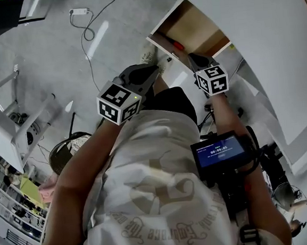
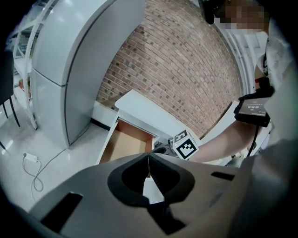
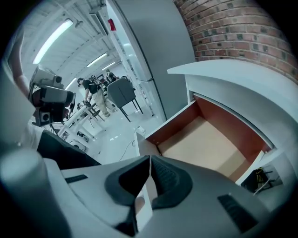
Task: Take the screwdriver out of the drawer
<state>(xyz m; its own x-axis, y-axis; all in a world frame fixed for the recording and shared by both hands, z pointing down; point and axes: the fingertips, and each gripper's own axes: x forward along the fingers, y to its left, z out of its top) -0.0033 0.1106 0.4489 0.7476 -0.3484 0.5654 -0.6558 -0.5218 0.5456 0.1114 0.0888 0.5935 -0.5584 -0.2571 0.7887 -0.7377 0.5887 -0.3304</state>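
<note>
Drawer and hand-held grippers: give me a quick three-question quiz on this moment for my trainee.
1. True or false: the drawer stands pulled open.
2. What is between the jaws of the right hand-held gripper? A) a screwdriver B) nothing, they are together C) a cable
3. In one word, what is the wall behind the white cabinet made of?

Key: 1 true; 2 B; 3 brick.
</note>
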